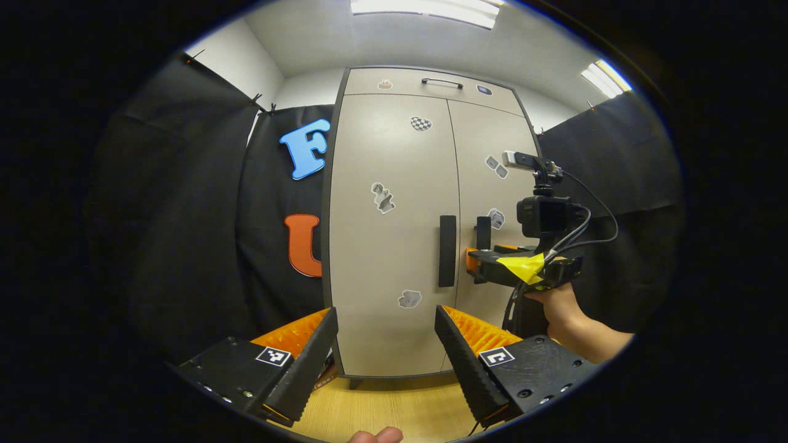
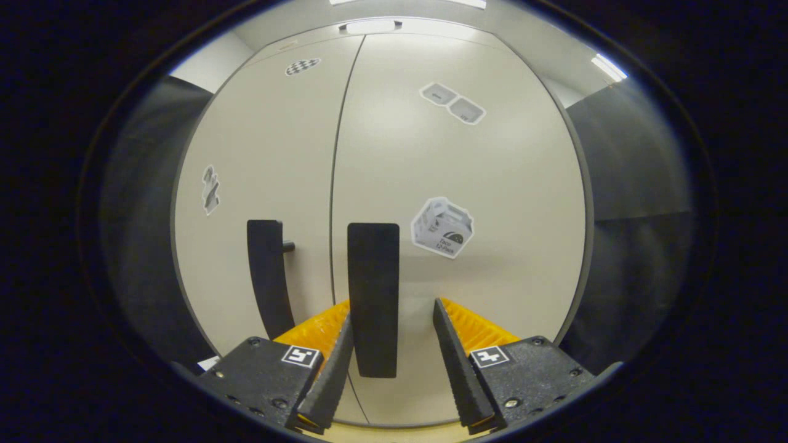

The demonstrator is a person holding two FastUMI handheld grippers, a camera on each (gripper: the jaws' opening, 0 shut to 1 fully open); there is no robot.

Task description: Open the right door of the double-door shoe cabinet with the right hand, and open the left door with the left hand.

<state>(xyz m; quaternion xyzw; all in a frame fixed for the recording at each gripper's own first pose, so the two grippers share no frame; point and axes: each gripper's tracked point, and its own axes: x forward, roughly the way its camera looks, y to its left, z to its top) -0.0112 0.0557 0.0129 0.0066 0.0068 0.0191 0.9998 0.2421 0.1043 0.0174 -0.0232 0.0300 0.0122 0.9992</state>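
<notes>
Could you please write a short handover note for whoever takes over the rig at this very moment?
Right claw: open, its fingers either side of the right door handle, not yet closed on it.
Left claw: open, farther back from the cabinet, facing the left door handle, touching nothing.
Both doors look shut; the seam between them is closed.
Done: right claw lined up on its handle.
Left: close on the right handle and pull that door open, then bring the left claw to the left handle and open that door.

Black cloth walls, wooden floor, bright ceiling lights
</notes>
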